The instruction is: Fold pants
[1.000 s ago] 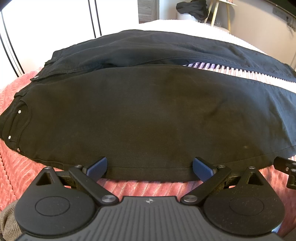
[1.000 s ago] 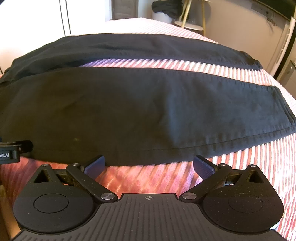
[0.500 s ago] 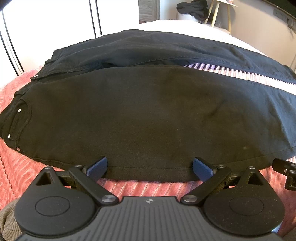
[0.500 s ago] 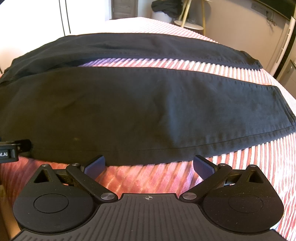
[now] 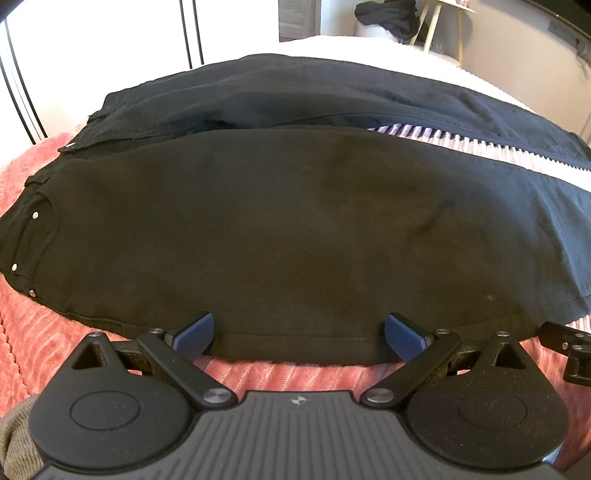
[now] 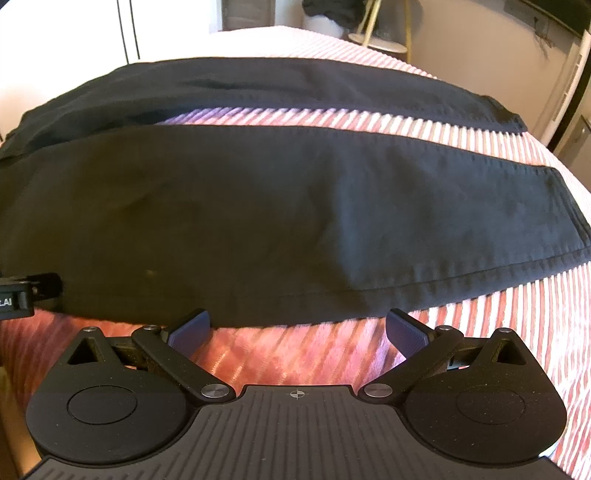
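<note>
Black pants [image 5: 288,229] lie spread flat on a pink ribbed bedspread [image 5: 280,373], waist to the left, both legs running right with a strip of bedspread between them. The right wrist view shows the legs [image 6: 280,218] and the near hem at the right. My left gripper [image 5: 299,332] is open, its blue pads straddling the near leg's side seam close to the hip. My right gripper [image 6: 298,328] is open at the near leg's edge further down the leg, its pads at the cloth edge.
The bedspread [image 6: 517,325] continues right of the hem. White wardrobe doors [image 5: 110,44] stand behind the bed. A stool with dark clothes [image 5: 391,18] stands at the far wall. Each gripper's edge shows in the other's view [image 5: 569,347].
Both grippers have crept slightly forward onto the pants' near edge; both stay open. The pants have not moved.
</note>
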The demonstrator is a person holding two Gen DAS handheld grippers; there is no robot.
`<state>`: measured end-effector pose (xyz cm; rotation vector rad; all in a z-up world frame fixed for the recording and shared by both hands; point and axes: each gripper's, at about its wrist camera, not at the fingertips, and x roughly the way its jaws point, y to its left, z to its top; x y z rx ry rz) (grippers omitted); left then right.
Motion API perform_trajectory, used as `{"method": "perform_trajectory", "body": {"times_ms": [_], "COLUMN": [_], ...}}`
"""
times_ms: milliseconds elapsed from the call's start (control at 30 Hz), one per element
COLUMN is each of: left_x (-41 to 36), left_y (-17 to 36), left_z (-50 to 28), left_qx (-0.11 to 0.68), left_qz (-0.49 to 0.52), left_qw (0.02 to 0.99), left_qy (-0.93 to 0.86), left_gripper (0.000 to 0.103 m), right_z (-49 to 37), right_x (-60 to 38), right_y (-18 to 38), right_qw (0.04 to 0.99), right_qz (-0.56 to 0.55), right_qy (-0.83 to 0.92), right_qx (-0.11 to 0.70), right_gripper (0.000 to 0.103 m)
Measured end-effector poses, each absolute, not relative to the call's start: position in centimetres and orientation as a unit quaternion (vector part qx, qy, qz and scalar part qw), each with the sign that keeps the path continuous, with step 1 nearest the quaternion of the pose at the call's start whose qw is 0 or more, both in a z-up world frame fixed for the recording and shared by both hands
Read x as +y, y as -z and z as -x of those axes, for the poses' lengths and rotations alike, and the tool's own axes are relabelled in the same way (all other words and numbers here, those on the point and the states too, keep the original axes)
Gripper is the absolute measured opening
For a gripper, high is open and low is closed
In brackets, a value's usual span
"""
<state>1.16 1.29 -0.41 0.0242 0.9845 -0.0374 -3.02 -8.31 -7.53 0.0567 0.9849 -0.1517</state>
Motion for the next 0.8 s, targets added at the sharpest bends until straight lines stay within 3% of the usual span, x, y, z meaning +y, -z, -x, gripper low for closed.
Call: {"method": "perform_trajectory", "body": {"times_ms": [267, 433, 600, 800], "left_x": [1.9, 3.6, 5.0, 5.7], "left_y": [-0.1, -3.1, -4.9, -3.2], "left_z": [-1.1, -0.9, -5.9, -13.2], "left_qx": [0.466, 0.42, 0.376, 0.333], "left_qz": [-0.001, 0.047, 0.068, 0.015], "left_qw": [0.884, 0.906, 0.922, 0.932], "left_qy": [0.016, -0.009, -0.059, -0.143], "left_gripper": [0.099, 0.099, 0.099, 0.099], "right_z": [2.7, 0.4, -3.4, -5.3], "right_x": [-9.0, -10.9, -13.8, -13.5], "right_y": [6.8, 6.4, 8.9, 9.2], "right_qw": [0.88, 0.881, 0.848, 0.821], "right_qz": [-0.051, -0.073, -0.116, -0.092], "right_qy": [0.069, 0.094, 0.111, 0.102], "right_qx": [0.468, 0.458, 0.505, 0.555], "right_gripper": [0.103, 0.103, 0.103, 0.103]}}
